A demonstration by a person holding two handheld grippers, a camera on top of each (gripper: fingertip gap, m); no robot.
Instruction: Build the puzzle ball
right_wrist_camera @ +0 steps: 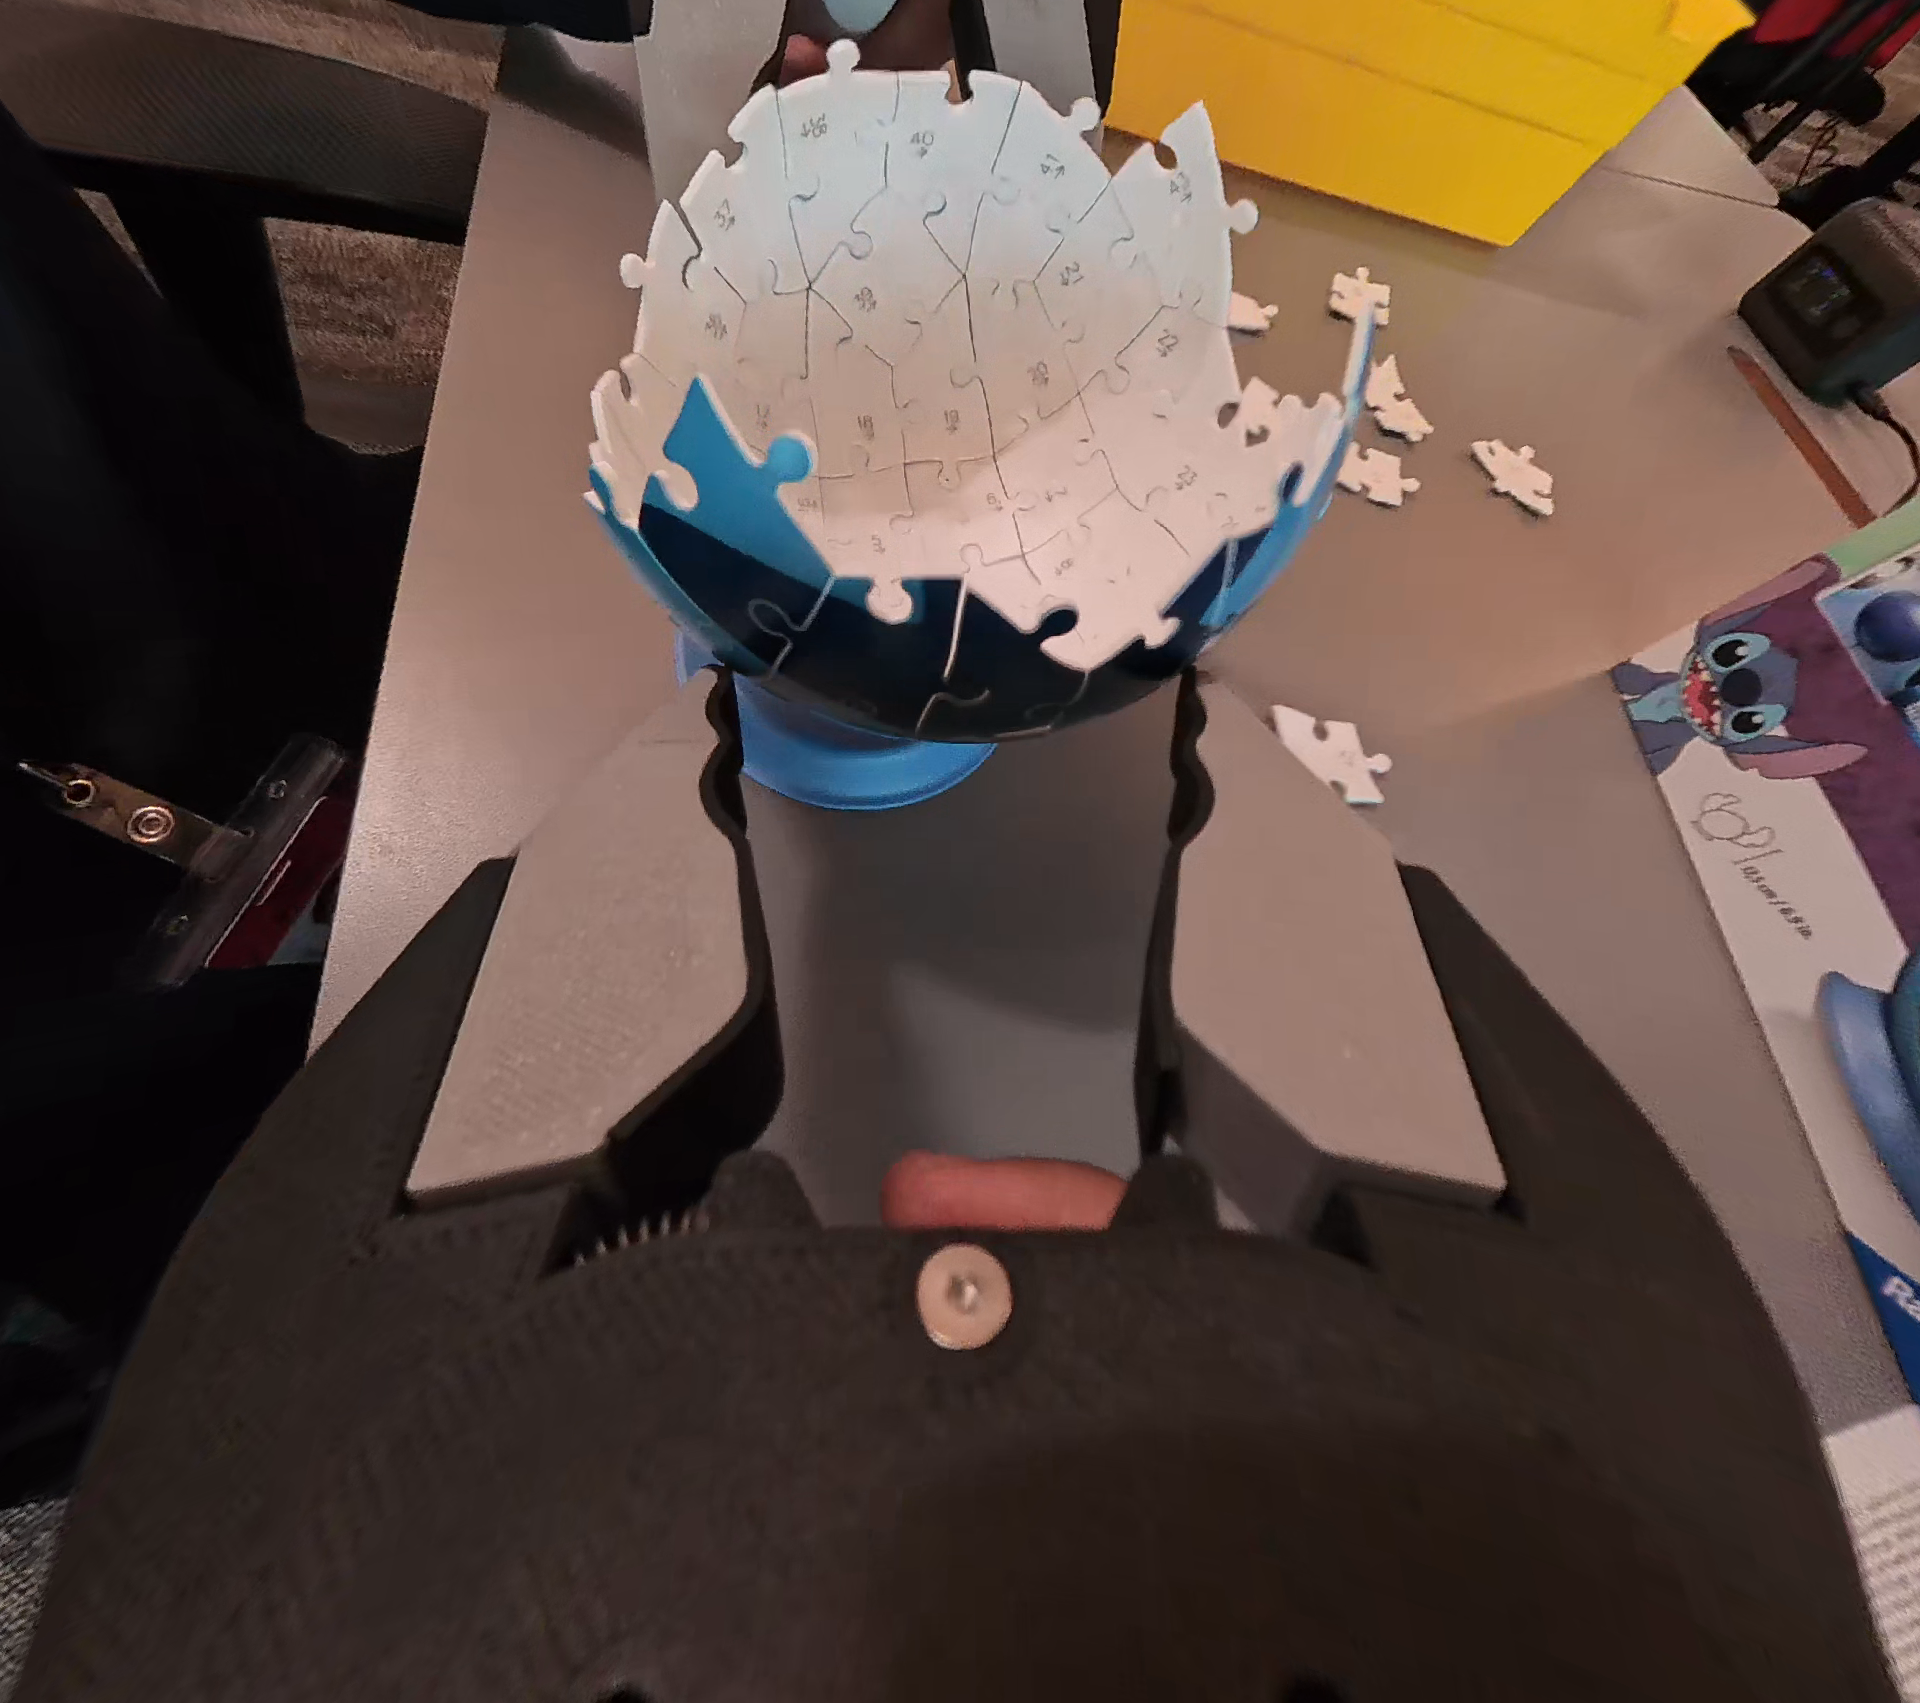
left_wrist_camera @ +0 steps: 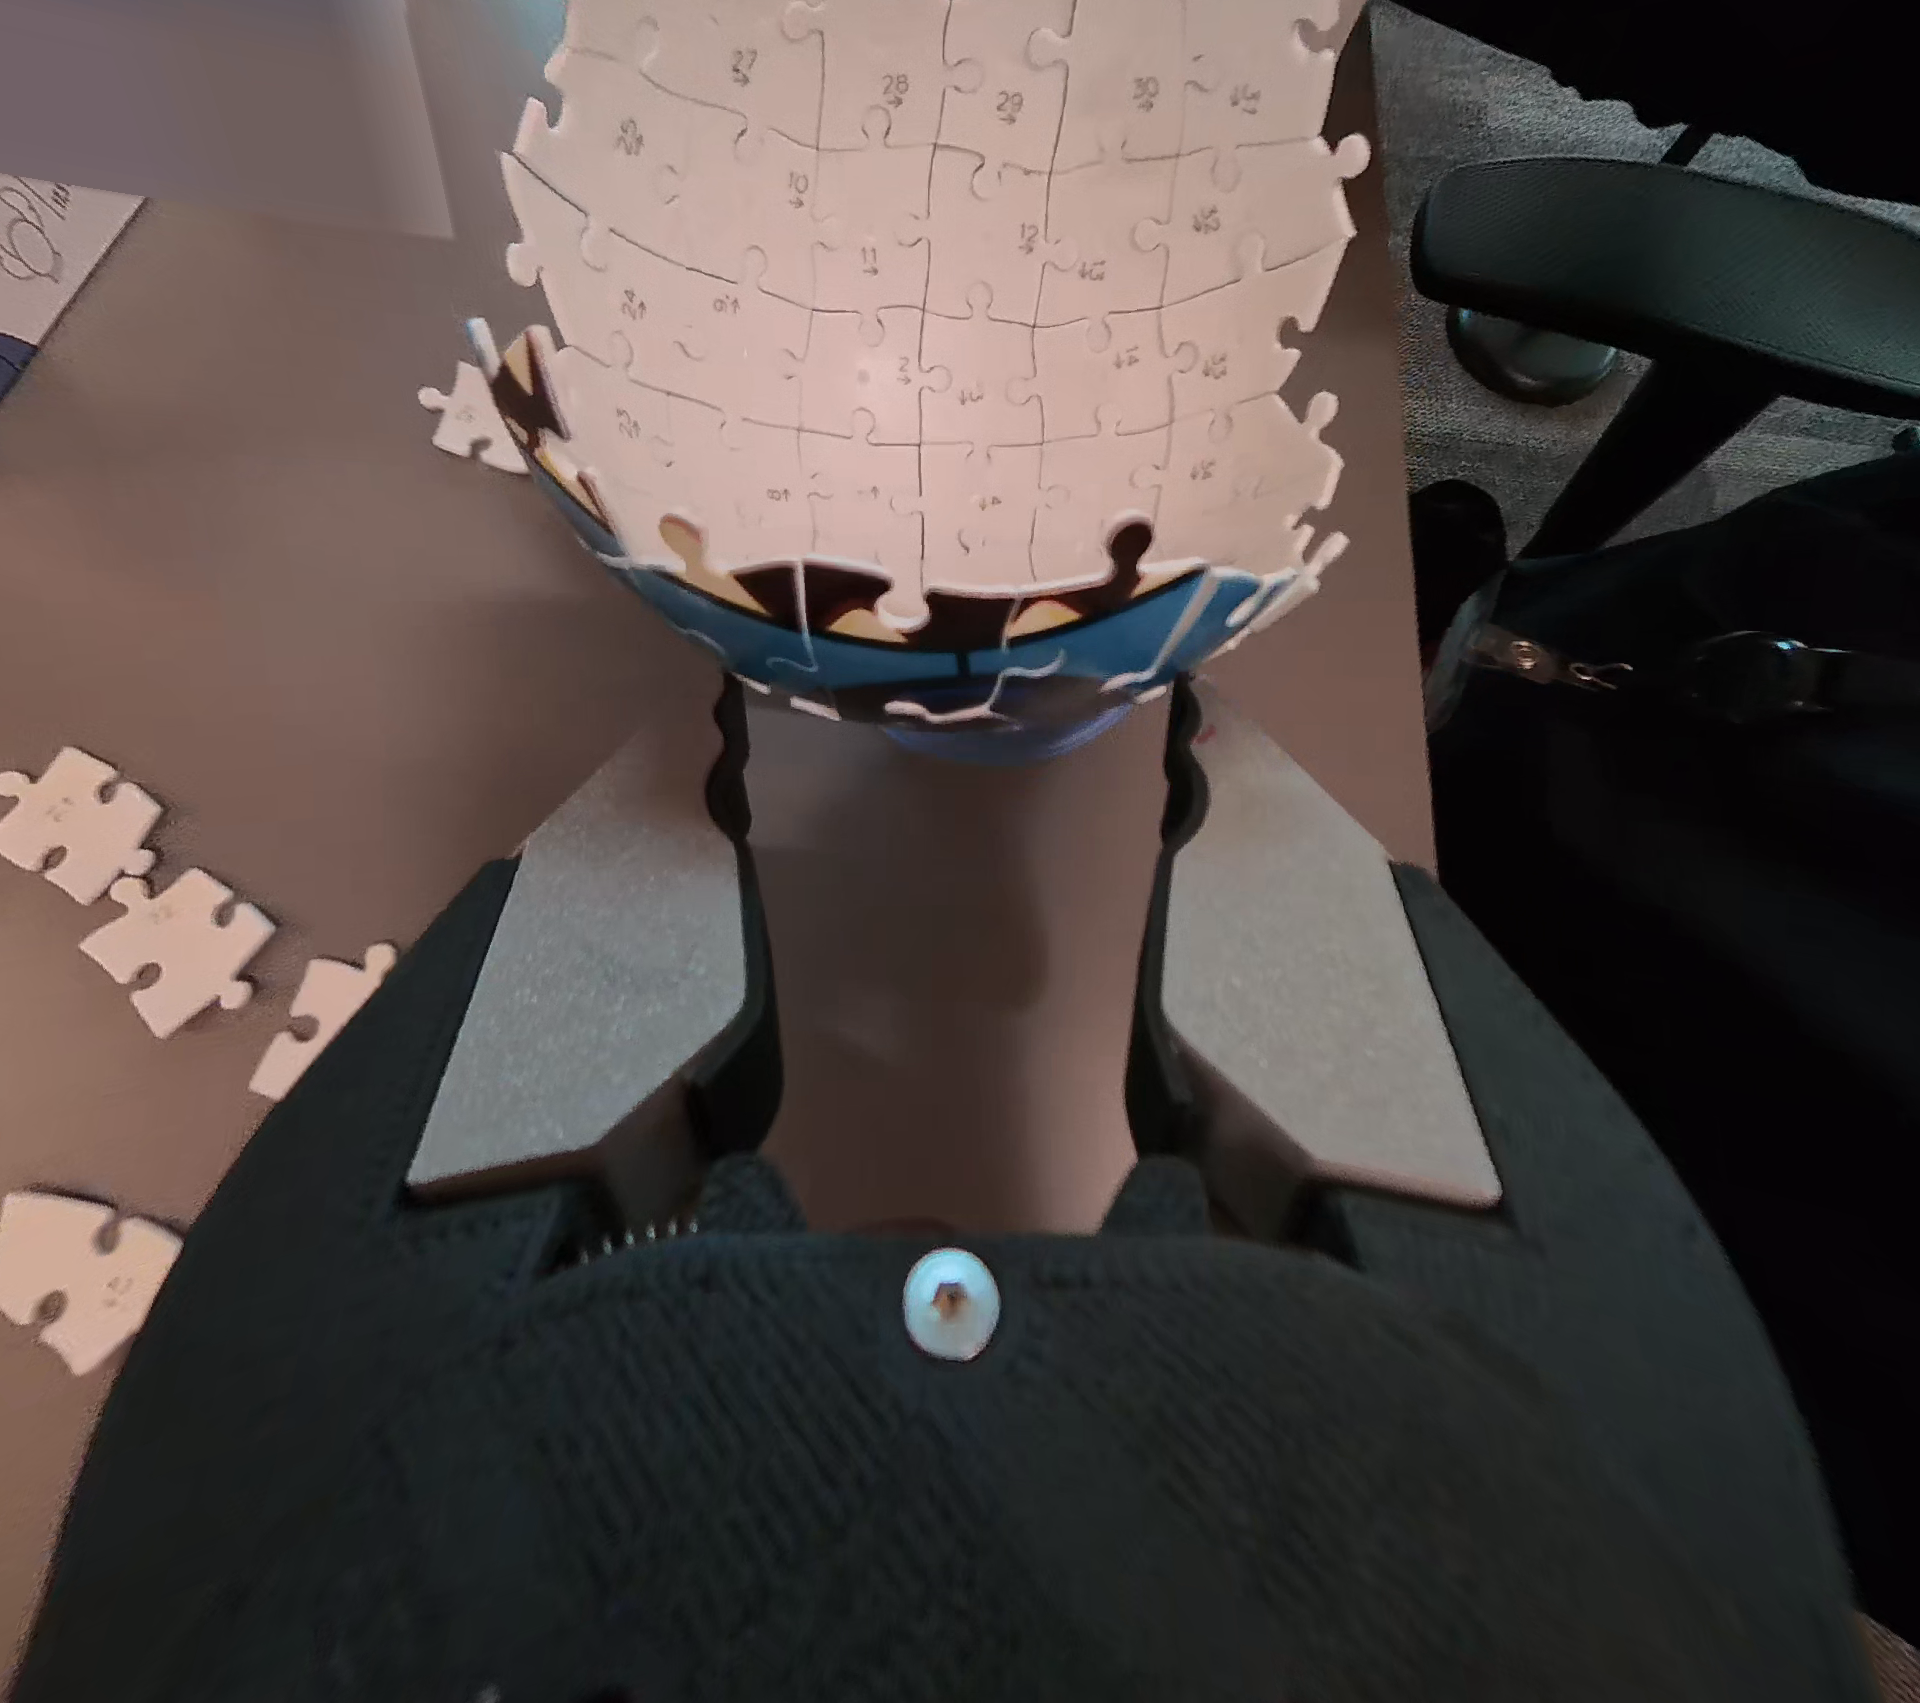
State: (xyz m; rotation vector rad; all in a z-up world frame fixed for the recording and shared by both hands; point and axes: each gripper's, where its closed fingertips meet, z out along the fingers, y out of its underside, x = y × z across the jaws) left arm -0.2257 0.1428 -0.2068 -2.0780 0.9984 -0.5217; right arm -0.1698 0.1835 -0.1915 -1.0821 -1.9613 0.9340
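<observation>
Sitting on its blue stand point(right_wrist_camera: 868, 780), puzzle ball point(right_wrist_camera: 935, 448) is roughly half built: open bowl, top missing. Loose pieces point(left_wrist_camera: 177, 947) remain on grey table point(right_wrist_camera: 1558, 614). Left gripper point(left_wrist_camera: 951, 718) and right gripper point(right_wrist_camera: 951, 708) flank it, fingers spread, empty.

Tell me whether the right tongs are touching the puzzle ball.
Cannot tell. In the right wrist view the open tongs have their tips overlapping the ball's lower edge, with no clear gap or contact.
</observation>
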